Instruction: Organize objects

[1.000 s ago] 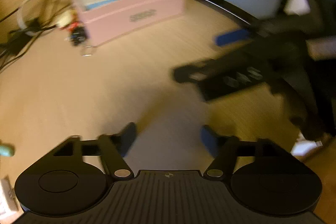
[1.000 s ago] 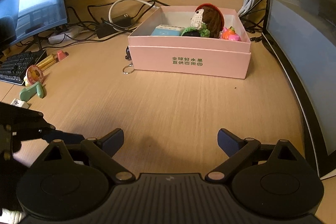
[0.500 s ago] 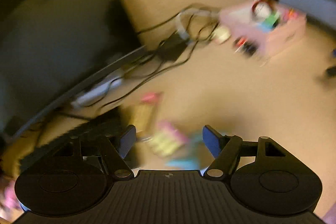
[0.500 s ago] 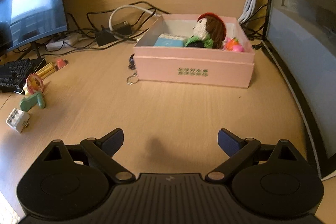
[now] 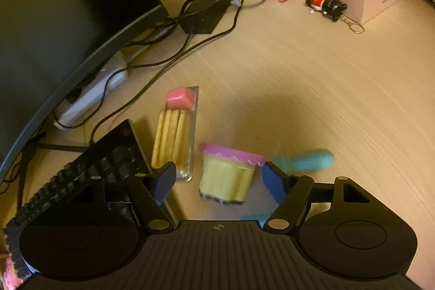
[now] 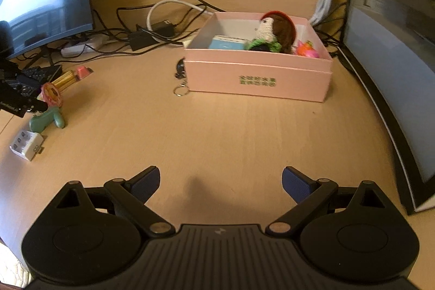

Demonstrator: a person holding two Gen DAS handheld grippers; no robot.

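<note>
Left gripper (image 5: 218, 182) spread wide, straddling yellow cup (image 5: 227, 175) lying on bench (image 5: 299, 78) dead ahead at 12 o'clock, long axis running 12 to 6. Right gripper (image 6: 220, 185) also apart, empty, far off; pink box (image 6: 258, 79) ahead of it at 12 o'clock.

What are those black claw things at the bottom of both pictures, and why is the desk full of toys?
Those are grabbers that a person holds, one in each hand. Each carries a camera looking out along its two fingers. The left grabber is open, with a yellow cup between its fingers, not pinched yet. Beside the cup lie a teal toy and a gold stick pack. The right grabber is open and empty, facing a pink box on the desk. A knitted doll is already inside. A keychain doll lies just outside the box.
</note>
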